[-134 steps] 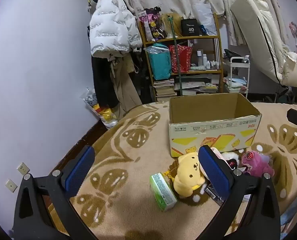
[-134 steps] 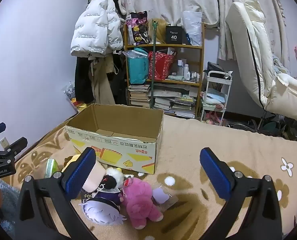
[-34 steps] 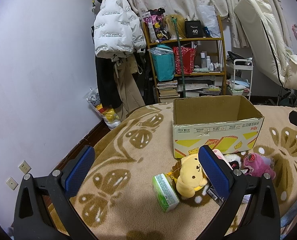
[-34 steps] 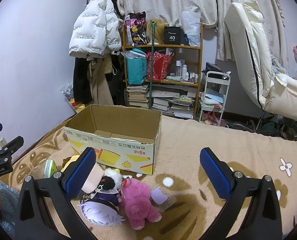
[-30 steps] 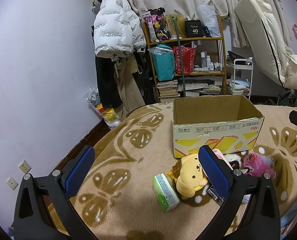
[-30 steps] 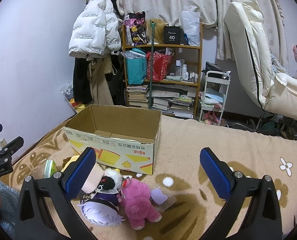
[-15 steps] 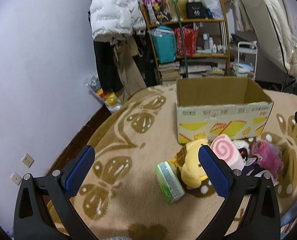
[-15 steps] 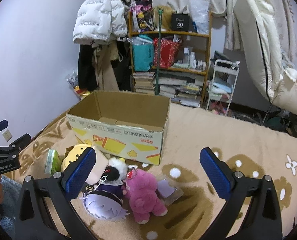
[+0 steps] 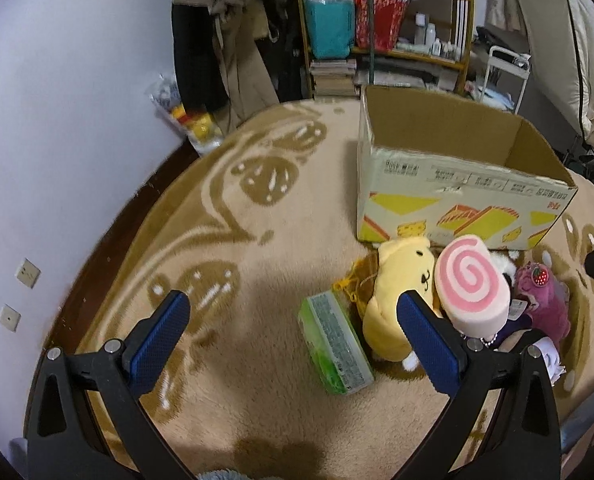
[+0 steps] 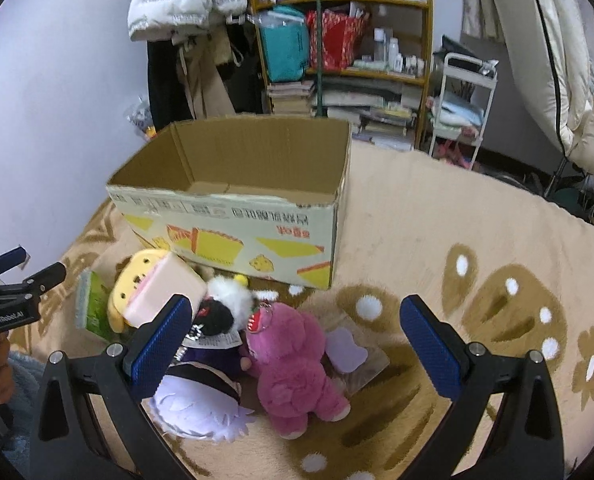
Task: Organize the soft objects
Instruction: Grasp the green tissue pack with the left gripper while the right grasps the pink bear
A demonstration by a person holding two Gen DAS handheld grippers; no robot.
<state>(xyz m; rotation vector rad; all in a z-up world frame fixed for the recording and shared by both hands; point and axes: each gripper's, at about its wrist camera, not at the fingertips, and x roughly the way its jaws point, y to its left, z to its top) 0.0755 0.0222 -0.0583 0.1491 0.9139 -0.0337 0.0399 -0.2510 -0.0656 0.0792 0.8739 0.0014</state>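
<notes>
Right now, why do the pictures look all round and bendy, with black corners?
Fisheye lenses. In the left wrist view the rug edge bows and the cardboard box looks skewed. In the right wrist view the shelf posts curve. Both views have black rounded corners; the far clutter looks slightly soft.

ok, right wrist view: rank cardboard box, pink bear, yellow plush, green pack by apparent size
1. cardboard box, largest by far.
2. pink bear, though it lies nearest the camera, which inflates it.
3. yellow plush, partly hidden behind the pink swirl cushion.
4. green pack, mostly hidden, so unsure.
</notes>
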